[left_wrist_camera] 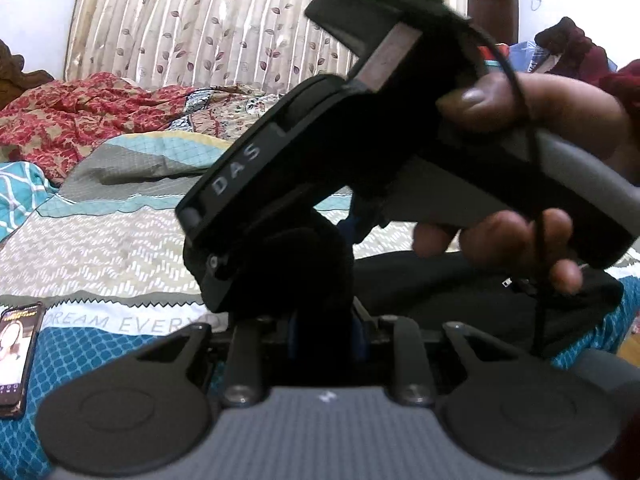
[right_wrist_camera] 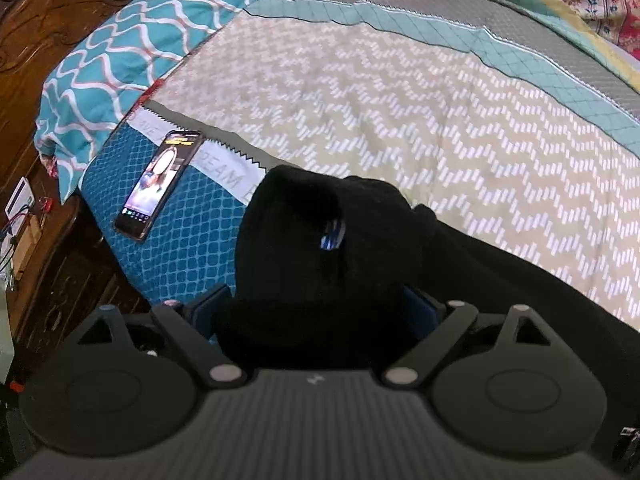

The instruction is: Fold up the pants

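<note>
The black pants [right_wrist_camera: 320, 264] lie bunched near the front edge of the bed [right_wrist_camera: 400, 120], on its patterned bedspread [left_wrist_camera: 100, 248], with part of the dark cloth trailing off toward the right along that edge. The left gripper [left_wrist_camera: 324, 336] has its blue pads drawn close together, pinched on a raised wad of the pants. The right gripper [right_wrist_camera: 316, 312] stands with its jaws spread wide, a thick fold of the pants heaped between the blue pads; whether those pads press on the cloth cannot be told. In the left wrist view the right gripper's body crosses the scene, held by a hand [left_wrist_camera: 540, 184]. A phone [right_wrist_camera: 160, 184], screen lit, lies near the bed's front left corner, beside a teal pillow [right_wrist_camera: 132, 48].
</note>
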Demonstrator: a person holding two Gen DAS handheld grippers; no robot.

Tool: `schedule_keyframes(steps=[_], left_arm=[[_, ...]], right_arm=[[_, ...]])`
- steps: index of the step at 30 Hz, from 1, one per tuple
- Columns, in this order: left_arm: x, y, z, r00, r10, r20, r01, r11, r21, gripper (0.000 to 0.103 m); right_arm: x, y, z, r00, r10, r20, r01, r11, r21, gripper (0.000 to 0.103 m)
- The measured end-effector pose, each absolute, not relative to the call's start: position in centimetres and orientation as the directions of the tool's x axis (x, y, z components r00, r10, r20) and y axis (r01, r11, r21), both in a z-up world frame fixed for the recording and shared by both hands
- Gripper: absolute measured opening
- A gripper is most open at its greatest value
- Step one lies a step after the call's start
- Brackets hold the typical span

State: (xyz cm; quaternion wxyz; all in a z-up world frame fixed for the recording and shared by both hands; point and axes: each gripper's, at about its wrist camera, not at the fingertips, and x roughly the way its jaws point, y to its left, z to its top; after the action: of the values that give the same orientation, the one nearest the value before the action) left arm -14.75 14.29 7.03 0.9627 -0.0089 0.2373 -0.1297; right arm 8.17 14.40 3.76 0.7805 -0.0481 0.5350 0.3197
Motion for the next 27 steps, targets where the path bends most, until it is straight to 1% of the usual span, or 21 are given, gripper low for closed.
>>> schedule_keyframes(steps=[2, 3, 5, 6, 7, 8, 10, 12, 13, 16, 21, 27], left_arm=[[-14.8, 14.2, 7.1, 0.854, -0.258, -0.453, 0.252, 0.965, -0.075, 0.024], [-14.8, 14.1, 7.1, 0.853, -0.258, -0.453, 0.253, 0.965, -0.074, 0.024], [-14.7, 14.3, 7.0, 0.848, -0.262, -0.460, 0.252, 0.964, -0.084, 0.024], [-14.6, 14.5, 6.9, 0.847, -0.265, -0.460, 0.249, 0.964, -0.096, 0.024], [-14.7, 14.6, 7.0, 0.848, -0.267, -0.458, 0.246, 0.963, -0.105, 0.025], [-14.7, 14.7, 7.0, 0.849, -0.267, -0.455, 0.243, 0.964, -0.112, 0.028], [-14.9, 15.0, 7.1, 0.854, -0.267, -0.446, 0.236, 0.964, -0.123, 0.030], [-15.1, 15.4, 7.3, 0.862, -0.259, -0.436, 0.227, 0.966, -0.126, 0.044], [-15.3, 15.7, 7.2, 0.865, -0.259, -0.429, 0.225, 0.966, -0.130, 0.046], [-15.8, 16.8, 7.4, 0.869, -0.278, -0.410, 0.224, 0.959, -0.176, 0.049], [-15.6, 19.2, 6.9, 0.854, -0.312, -0.417, 0.179, 0.928, -0.328, 0.055], [-14.8, 21.2, 6.9, 0.823, -0.388, -0.415, 0.178, 0.869, -0.461, 0.054]], right_arm=[[8.4, 14.3, 3.4, 0.211, 0.454, -0.866, -0.540, 0.793, 0.284, 0.090], [8.6, 14.2, 3.1, 0.204, 0.462, -0.863, -0.527, 0.795, 0.301, 0.088], [9.1, 13.8, 2.7, 0.189, 0.492, -0.850, -0.492, 0.796, 0.351, 0.068], [9.1, 13.7, 2.9, 0.190, 0.501, -0.844, -0.475, 0.800, 0.368, 0.064], [9.2, 13.5, 3.0, 0.190, 0.513, -0.837, -0.458, 0.801, 0.386, 0.058], [9.3, 13.3, 3.2, 0.190, 0.521, -0.832, -0.445, 0.801, 0.400, 0.053], [9.6, 12.7, 3.2, 0.192, 0.540, -0.819, -0.408, 0.803, 0.434, 0.051], [9.9, 12.0, 3.1, 0.189, 0.567, -0.802, -0.355, 0.800, 0.483, 0.050], [10.1, 11.6, 2.9, 0.187, 0.580, -0.793, -0.327, 0.798, 0.507, 0.050], [10.7, 10.3, 2.3, 0.174, 0.632, -0.755, -0.229, 0.772, 0.593, 0.050], [11.0, 8.6, 1.5, 0.157, 0.709, -0.688, -0.077, 0.703, 0.707, 0.050], [10.5, 6.3, 1.2, 0.170, 0.744, -0.646, -0.028, 0.659, 0.752, 0.050]])
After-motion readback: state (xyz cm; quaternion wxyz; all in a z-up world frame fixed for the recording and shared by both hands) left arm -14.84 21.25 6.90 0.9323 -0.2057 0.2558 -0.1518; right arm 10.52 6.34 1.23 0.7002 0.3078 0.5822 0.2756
